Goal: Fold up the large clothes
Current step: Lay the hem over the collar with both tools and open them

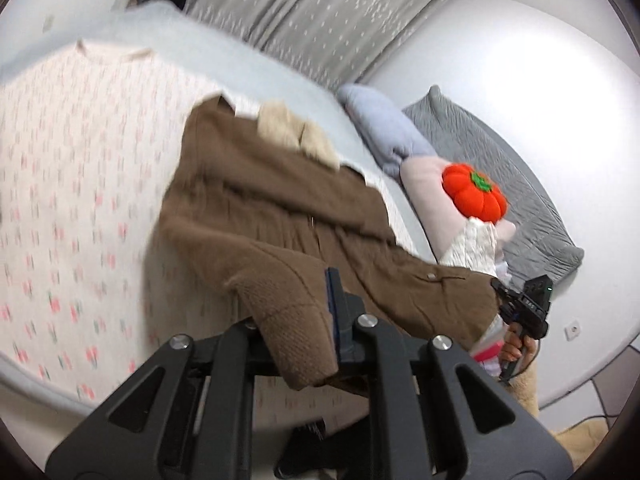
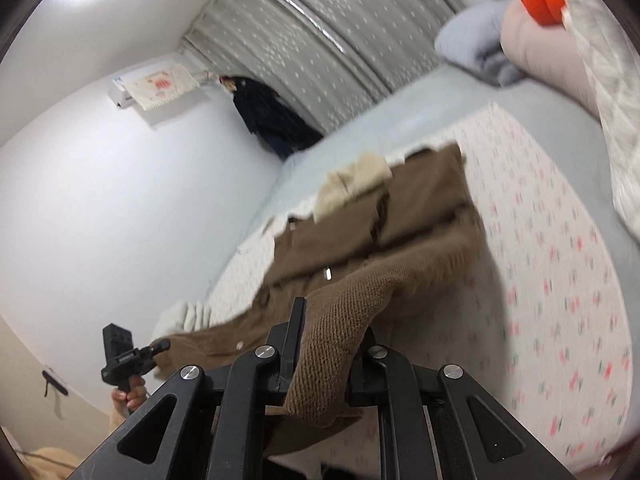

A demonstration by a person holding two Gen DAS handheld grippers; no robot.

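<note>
A brown knit coat [image 1: 280,216] with a cream fleece collar [image 1: 296,132] lies on a bed covered by a white floral sheet [image 1: 72,184]. My left gripper [image 1: 316,320] is shut on a ribbed brown cuff and lifts that corner. In the right wrist view the coat [image 2: 400,224] stretches away, and my right gripper [image 2: 332,332] is shut on the other ribbed cuff. Each gripper shows in the other's view, holding the coat's hem edge: the right one [image 1: 502,292] and the left one [image 2: 160,347].
An orange pumpkin cushion [image 1: 476,192] rests on a pink pillow [image 1: 424,192] beside a lilac blanket [image 1: 384,128] and a grey quilt [image 1: 508,184]. Grey curtains [image 2: 320,40] hang behind the bed. Dark clothes [image 2: 268,112] hang near an air conditioner [image 2: 156,84].
</note>
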